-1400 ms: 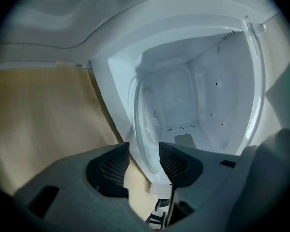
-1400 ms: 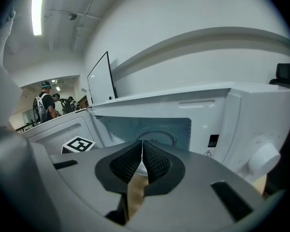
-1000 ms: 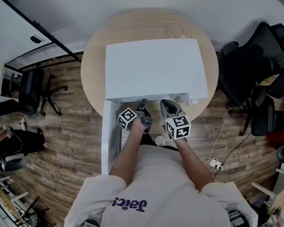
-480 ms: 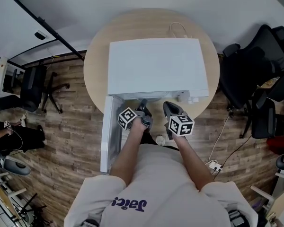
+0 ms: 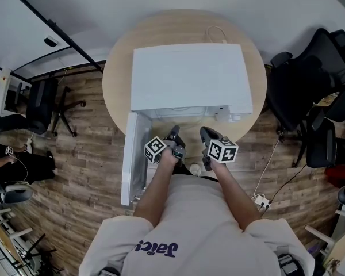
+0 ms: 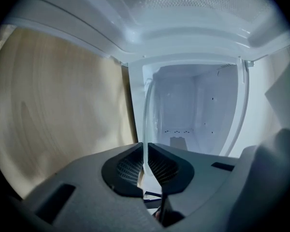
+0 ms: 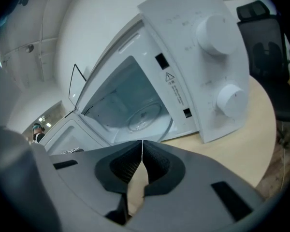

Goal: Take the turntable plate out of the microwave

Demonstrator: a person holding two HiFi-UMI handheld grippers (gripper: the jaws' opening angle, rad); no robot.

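Item: turntable plate (image 6: 146, 120), clear glass, seen edge-on in the left gripper view, its rim pinched between the ribbed pads (image 6: 128, 168) of the left gripper (image 6: 146, 166); those jaws have just been closing and now grasp the glass. Beyond these fingers the plate runs forward into the white cavity (image 6: 193, 110) of the microwave (image 5: 190, 79). To the left of the pads in that view lies the pale wood table (image 6: 53, 110). Item: right gripper (image 7: 142, 153), clenched with its pads (image 7: 123, 166) meeting and nothing between them. Ahead of and above these fingertips the plate (image 7: 147, 117) lies low in the open cavity, its near rim at the cavity mouth, apart from the right fingers. Item: microwave door (image 7: 72, 129), swung open, to the left of the right fingers; two round knobs, upper (image 7: 215, 33) and lower (image 7: 231, 100), on the control panel to their right. From the head view the left gripper (image 5: 173, 132) and right gripper (image 5: 206, 132) sit side by side just in front of the cavity mouth, the open door (image 5: 132, 160) standing to the left of the left fingers. Item: round table (image 5: 161, 30) bearing the microwave; black office chairs (image 5: 316, 79) well off to the right of both grippers.
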